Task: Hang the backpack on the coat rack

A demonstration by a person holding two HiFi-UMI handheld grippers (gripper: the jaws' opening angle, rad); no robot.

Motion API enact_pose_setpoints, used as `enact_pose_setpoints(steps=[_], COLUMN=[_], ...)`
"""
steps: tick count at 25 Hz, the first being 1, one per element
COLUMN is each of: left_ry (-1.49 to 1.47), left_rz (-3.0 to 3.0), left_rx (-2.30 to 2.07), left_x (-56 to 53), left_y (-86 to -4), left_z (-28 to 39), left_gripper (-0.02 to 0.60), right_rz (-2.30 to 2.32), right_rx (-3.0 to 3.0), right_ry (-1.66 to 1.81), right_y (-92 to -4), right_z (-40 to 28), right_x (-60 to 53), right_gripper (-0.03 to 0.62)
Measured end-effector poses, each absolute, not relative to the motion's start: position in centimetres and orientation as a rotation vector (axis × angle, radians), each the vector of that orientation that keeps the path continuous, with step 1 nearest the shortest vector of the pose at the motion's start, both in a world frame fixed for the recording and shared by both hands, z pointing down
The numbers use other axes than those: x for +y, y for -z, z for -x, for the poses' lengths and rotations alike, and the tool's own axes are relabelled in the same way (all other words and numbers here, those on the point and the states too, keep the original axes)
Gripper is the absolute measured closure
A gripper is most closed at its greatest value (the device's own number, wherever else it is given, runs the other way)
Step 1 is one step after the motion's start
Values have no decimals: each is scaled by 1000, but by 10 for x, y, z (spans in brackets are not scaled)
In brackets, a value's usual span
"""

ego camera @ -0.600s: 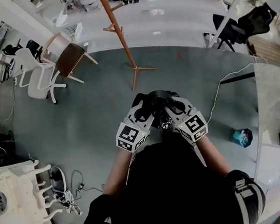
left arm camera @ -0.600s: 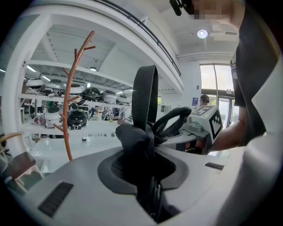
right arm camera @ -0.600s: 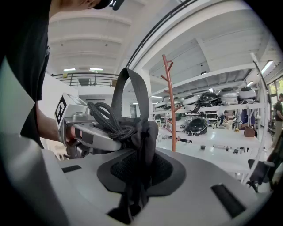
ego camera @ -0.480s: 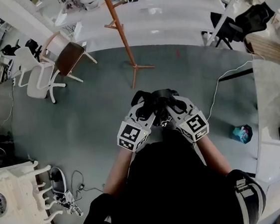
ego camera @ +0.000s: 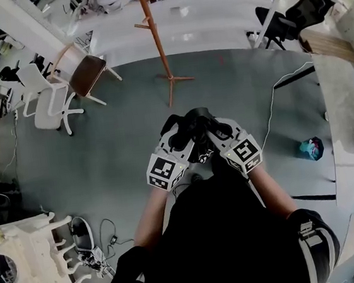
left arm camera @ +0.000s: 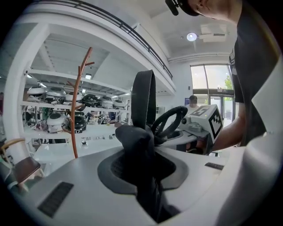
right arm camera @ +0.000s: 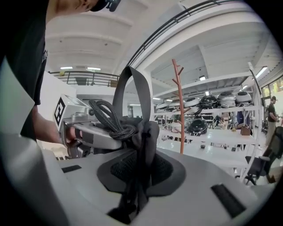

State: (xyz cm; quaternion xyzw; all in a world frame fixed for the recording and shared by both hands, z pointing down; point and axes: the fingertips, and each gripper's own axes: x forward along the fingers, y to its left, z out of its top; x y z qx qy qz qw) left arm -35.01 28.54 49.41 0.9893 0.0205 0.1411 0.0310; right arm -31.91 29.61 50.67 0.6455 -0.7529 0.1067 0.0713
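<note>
Our left gripper (ego camera: 176,138) and right gripper (ego camera: 218,132) each clamp the backpack (ego camera: 195,120), side by side; the rack (ego camera: 157,41) stands far ahead.

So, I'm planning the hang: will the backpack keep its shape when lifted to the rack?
Probably not: the backpack bunches up in the left gripper and right gripper, so it looks floppy. Its loop stands upright, so it's likely stiff enough to catch a peg.
</note>
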Motion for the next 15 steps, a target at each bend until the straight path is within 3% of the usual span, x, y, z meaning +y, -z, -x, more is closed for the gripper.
enact_pose_setpoints(steps=[8,15], left_ry=[-484,-503], left_rz=[-3051,-3040], left_rx=[47,13], left_x=[292,288], left_y=[-501,-502], left_z=[388,376], left_gripper=[492,492], right_rz=[-1929,-1896], right_rx=[-2272,-2291], right_ry=[-363,-363], right_y=[-517,-517], right_z=[359,346], right_x=[303,297], right_gripper=[517,517])
